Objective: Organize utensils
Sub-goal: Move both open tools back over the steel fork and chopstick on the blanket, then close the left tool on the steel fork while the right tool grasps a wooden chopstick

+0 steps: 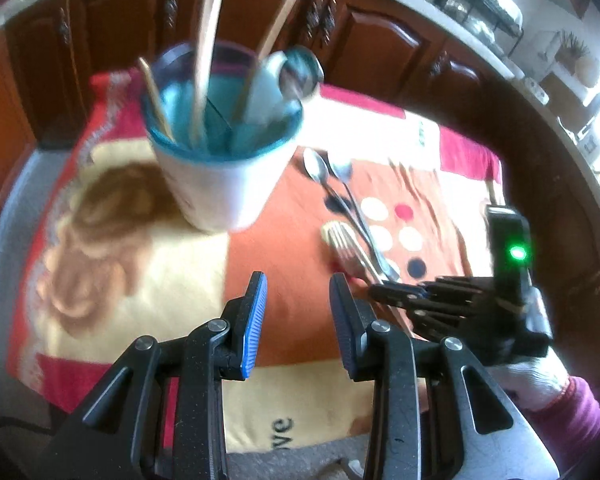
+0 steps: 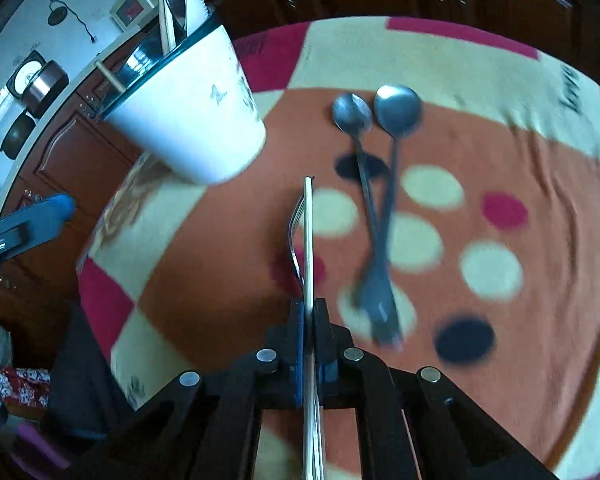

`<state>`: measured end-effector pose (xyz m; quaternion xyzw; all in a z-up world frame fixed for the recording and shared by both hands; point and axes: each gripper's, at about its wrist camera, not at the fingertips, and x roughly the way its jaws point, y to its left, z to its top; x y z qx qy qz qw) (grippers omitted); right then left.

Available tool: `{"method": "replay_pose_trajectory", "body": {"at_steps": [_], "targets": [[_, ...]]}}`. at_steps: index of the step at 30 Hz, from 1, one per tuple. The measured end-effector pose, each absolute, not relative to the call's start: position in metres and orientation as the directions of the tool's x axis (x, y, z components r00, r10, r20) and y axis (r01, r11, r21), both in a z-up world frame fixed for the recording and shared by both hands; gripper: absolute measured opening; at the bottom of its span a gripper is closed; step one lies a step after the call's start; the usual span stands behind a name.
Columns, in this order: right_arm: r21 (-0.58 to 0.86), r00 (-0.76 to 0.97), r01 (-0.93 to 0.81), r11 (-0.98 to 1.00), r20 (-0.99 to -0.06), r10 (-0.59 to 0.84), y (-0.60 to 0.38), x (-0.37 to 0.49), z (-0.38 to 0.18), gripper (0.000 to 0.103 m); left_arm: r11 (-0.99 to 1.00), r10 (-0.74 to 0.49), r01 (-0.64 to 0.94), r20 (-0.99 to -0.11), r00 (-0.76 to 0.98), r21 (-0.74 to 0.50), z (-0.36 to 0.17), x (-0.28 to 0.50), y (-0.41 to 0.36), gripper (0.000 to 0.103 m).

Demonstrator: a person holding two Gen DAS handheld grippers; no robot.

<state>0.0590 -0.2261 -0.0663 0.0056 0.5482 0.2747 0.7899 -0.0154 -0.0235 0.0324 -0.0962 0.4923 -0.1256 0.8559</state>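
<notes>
A white utensil cup with a teal rim point(image 1: 224, 160) stands on the patterned cloth; it also shows in the right wrist view point(image 2: 188, 108). It holds wooden sticks point(image 1: 210, 40) and a spoon point(image 1: 300, 74). Two metal spoons point(image 1: 340, 200) lie crossed right of the cup, also seen in the right wrist view point(image 2: 376, 184). My right gripper point(image 2: 309, 312) is shut on a fork point(image 2: 302, 232), held edge-on just above the cloth. The fork also shows in the left wrist view point(image 1: 350, 250). My left gripper point(image 1: 298, 300) is open and empty, in front of the cup.
The cloth point(image 1: 140, 272) with coloured dots covers a round table. Dark wooden cabinets point(image 1: 380, 44) run behind it under a counter holding a wire rack point(image 1: 480, 8). The left gripper's blue pad shows at the left edge of the right wrist view point(image 2: 56, 206).
</notes>
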Motion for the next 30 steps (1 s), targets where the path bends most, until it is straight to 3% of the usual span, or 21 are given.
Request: {"method": "replay_pose_trajectory", "body": {"at_steps": [4, 7, 20, 27, 30], "targets": [[0.362, 0.209, -0.406, 0.839, -0.857, 0.470, -0.247, 0.042, -0.070, 0.005, 0.943, -0.333, 0.144, -0.839, 0.430, -0.300, 0.015, -0.015, -0.047, 0.032], [0.382, 0.232, -0.367, 0.848, -0.846, 0.481, -0.260, 0.042, -0.069, 0.018, 0.942, -0.334, 0.155, -0.852, 0.403, -0.296, 0.006, -0.013, -0.063, 0.032], [0.375, 0.268, -0.380, 0.846, -0.831, 0.488, -0.260, 0.045, -0.061, 0.018, 0.947, -0.321, 0.125, -0.869, 0.376, -0.295, -0.006, -0.005, -0.068, 0.032], [0.360, 0.247, -0.381, 0.851, -0.848, 0.469, -0.259, 0.042, -0.065, 0.021, 0.890, -0.450, 0.093, -0.829, 0.331, -0.446, -0.013, 0.009, -0.081, 0.032], [0.378, 0.260, -0.365, 0.851, -0.836, 0.483, -0.272, 0.034, -0.061, 0.027, 0.864, -0.493, 0.056, -0.818, 0.296, -0.501, -0.023, 0.020, -0.091, 0.041]]}}
